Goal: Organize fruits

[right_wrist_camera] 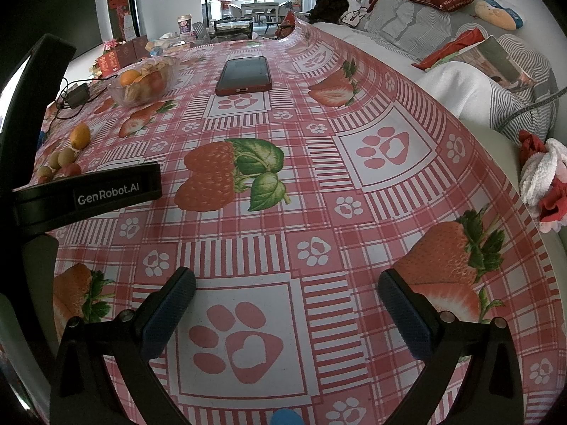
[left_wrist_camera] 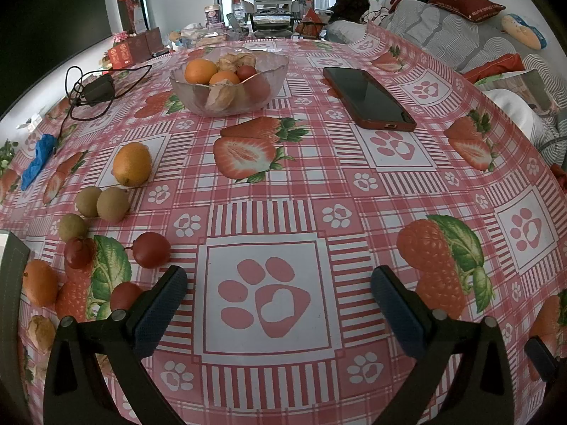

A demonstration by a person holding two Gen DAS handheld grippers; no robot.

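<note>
Fruits lie in a loose cluster along the left side of the counter, which is covered by a pink checked cloth printed with strawberries and paw marks. Farthest of the loose ones is an orange citrus, slightly egg-shaped, its long axis running from near-left to far-right. Just nearer sit two tan longans, touching each other side by side, with a third longan a little nearer again. Next come three red round fruits, the middle one with a thin stem pointing left. A small orange rests at the cloth's left edge.

Farther back stands a glass bowl, upright, holding two oranges, a red fruit and papery husked fruits. To its right a phone in a red case lies flat, long axis running from far-left to near-right. Left of the bowl sits a black charger with its coiled cord.

Left tongs hang released above a paw print, nothing between them, the loose fruit just to their left. Right tongs are likewise spread wide over bare cloth, well apart from the fruit.
</note>
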